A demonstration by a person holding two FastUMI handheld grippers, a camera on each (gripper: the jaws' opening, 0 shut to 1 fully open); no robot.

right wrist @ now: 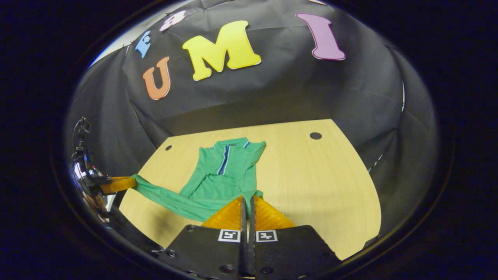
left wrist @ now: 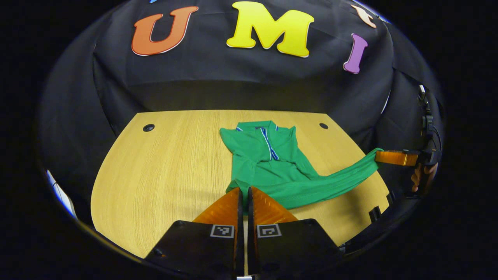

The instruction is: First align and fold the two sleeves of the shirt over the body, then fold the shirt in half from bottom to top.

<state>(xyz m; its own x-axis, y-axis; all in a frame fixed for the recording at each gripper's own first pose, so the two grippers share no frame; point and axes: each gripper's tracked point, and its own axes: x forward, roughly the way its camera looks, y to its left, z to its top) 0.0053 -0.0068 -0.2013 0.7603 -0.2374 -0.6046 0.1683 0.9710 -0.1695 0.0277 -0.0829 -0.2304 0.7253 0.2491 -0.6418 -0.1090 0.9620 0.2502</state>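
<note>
A green polo shirt [left wrist: 268, 155] lies on the wooden table [left wrist: 167, 171], collar at the far end and sleeves folded in over the body. My left gripper [left wrist: 244, 192] is shut on one corner of the bottom hem. Farther off at the right of the left gripper view, my right gripper [left wrist: 379, 156] pinches the other hem corner above the table's edge. The hem stretches as a raised band between them. In the right gripper view the shirt [right wrist: 221, 175] runs from my right gripper [right wrist: 247, 200], shut on the hem, to my left gripper [right wrist: 130, 181] at the left.
The table [right wrist: 311, 175] has a round hole [left wrist: 148, 127] near each far corner, the other hole [left wrist: 323, 125] beside the collar. A hand [left wrist: 422, 175] holds the far gripper past the right edge. Black cloth walls the booth behind.
</note>
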